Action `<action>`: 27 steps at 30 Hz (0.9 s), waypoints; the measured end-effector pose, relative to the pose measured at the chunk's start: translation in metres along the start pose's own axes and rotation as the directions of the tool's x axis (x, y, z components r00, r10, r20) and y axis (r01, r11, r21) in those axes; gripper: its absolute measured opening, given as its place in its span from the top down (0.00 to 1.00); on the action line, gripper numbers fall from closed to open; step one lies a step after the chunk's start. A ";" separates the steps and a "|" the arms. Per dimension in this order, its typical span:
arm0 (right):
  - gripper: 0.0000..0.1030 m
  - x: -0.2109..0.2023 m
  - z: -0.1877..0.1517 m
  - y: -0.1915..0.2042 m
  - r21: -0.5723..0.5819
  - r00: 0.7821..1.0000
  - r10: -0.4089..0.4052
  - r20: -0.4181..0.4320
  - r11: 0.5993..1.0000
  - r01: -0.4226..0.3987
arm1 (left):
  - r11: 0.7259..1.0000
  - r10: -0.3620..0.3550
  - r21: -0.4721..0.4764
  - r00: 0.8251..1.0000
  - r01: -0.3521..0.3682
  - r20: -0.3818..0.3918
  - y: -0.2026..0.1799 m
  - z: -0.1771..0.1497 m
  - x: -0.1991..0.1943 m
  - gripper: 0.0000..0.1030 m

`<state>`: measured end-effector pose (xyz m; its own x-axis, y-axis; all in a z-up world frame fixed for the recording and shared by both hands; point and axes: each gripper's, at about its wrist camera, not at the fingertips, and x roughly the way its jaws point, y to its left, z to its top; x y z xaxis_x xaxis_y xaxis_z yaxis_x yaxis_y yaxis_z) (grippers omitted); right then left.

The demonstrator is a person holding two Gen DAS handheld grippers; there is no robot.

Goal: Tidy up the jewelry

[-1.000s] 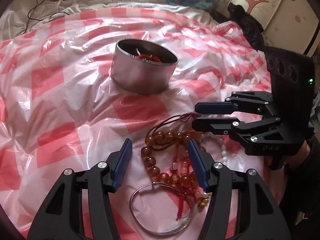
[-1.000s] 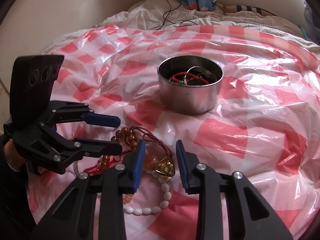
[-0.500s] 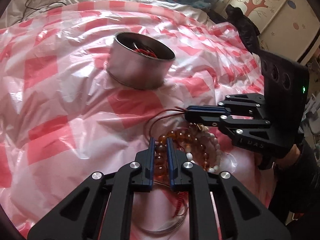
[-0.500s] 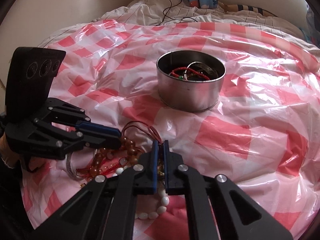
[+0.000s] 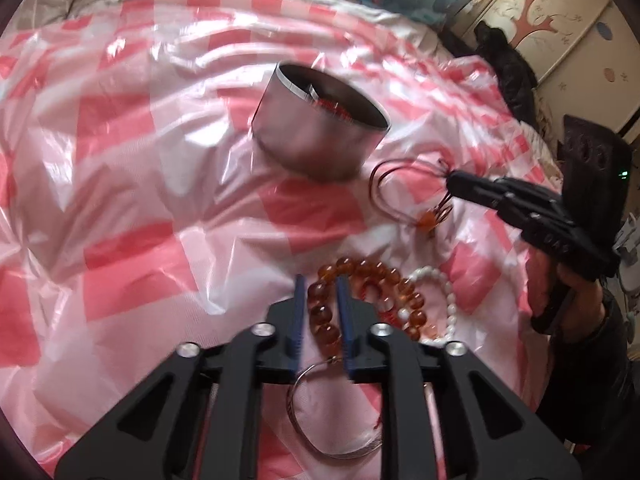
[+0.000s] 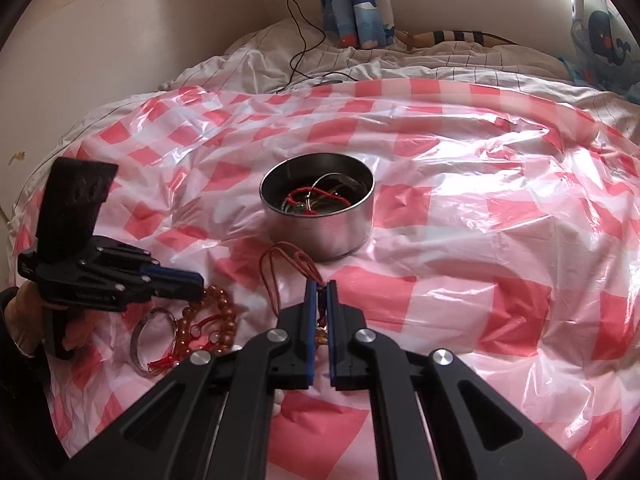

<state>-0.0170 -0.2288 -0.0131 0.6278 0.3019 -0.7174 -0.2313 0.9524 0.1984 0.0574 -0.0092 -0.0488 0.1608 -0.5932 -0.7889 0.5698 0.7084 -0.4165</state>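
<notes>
Since a second ago, both grippers have closed in on the pile, and my right gripper (image 6: 319,286) now lifts the cord necklace (image 5: 400,192) clear of the heap, clamped on it near its amber pendant, just beside the tin (image 6: 318,210). My left gripper (image 5: 320,284) straddles the amber bead bracelet (image 5: 360,300), its jaws opening a little again with the beads between them; I cannot tell whether the pads press on them. So the job is partway, I judge: the tin already holds a red cord and some wire bangles, while the amber beads, the white bead bracelet (image 5: 440,292), the silver bangle (image 6: 154,334) and a red tassel cord (image 6: 168,360) wait on the checked plastic sheet (image 6: 480,240).
</notes>
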 end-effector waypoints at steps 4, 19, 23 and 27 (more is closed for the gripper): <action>0.95 0.008 -0.004 0.001 -0.003 0.999 0.007 -0.036 1.000 -0.007 | 1.000 -0.011 0.030 1.000 0.011 0.001 -0.007 0.000 0.004 0.64; 0.95 0.017 -0.010 -0.001 0.008 0.997 0.008 -0.073 1.000 -0.007 | 0.997 0.052 0.054 0.998 -0.054 0.034 -0.010 0.001 -0.004 0.90; 0.95 -0.003 -0.002 -0.005 0.036 1.000 0.030 0.011 0.999 -0.030 | 0.998 0.032 0.045 0.995 -0.036 0.093 -0.010 0.004 -0.025 0.90; 0.95 -0.027 0.007 -0.010 0.072 0.993 0.063 0.098 0.995 -0.070 | 0.999 -0.011 0.045 0.988 0.004 0.154 -0.013 0.009 -0.048 0.90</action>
<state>-0.0263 -0.2464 0.0090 0.6817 0.3637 -0.6349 -0.2209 0.9295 0.2953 0.0494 0.0066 -0.0016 0.2764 -0.6530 -0.7052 0.6062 0.6878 -0.3993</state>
